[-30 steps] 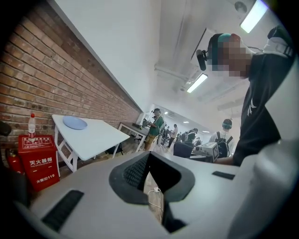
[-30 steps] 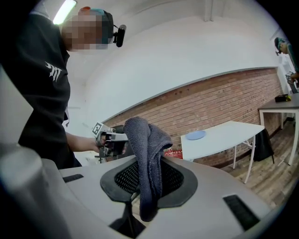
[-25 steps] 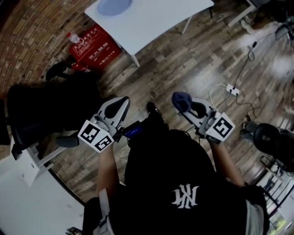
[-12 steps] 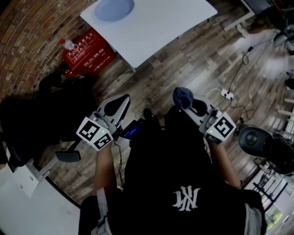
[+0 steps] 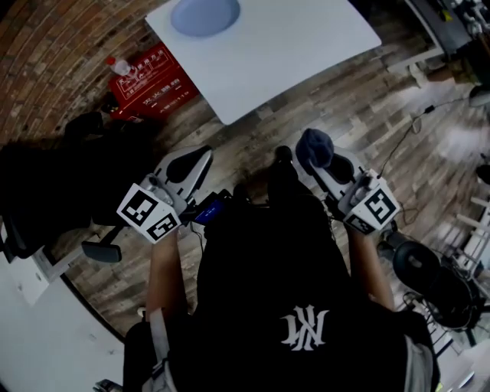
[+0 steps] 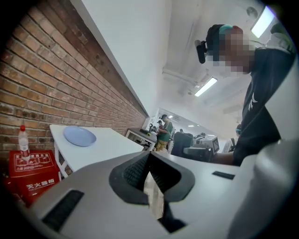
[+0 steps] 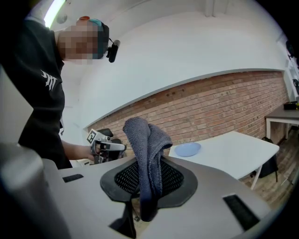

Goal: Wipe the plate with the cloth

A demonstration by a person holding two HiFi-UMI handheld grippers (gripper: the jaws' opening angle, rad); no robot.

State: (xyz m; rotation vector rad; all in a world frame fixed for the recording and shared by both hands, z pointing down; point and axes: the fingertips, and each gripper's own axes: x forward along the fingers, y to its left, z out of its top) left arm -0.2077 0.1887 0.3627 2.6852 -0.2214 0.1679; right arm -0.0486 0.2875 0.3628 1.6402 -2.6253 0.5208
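I am holding both grippers out in front of my chest, above the wooden floor [image 5: 253, 138] and well short of the desk [image 5: 291, 46].

The right gripper [image 5: 334, 170] is clamping the cloth [image 5: 315, 148]. In the right gripper view its jaws are pressing on the dark blue-grey cloth [image 7: 147, 144] from both sides at the right gripper [image 7: 148, 182]. The fabric is bunching up above the pads in a folded hump, and a short tail is hanging down below them.

The left gripper [image 5: 191, 163] is carrying nothing. In the left gripper view its jaws are meeting at the tips at the left gripper [image 6: 148, 156], with only a sliver of floor showing lower down between the pads.

The plate [image 5: 205, 15], round and pale blue, is sitting on the white desk near its far edge, close to the brick wall [image 6: 46, 84]. It is well apart from both grippers. The left gripper view is showing the plate [image 6: 79, 136] lying flat on the desk [image 6: 112, 147], and the right gripper view is showing the plate [image 7: 188, 149] on the desk [image 7: 233, 147] just past the cloth.

A red box [image 5: 149, 76] is standing on the floor beside the desk, against the wall, with a bottle [image 5: 121, 66] on top of it.
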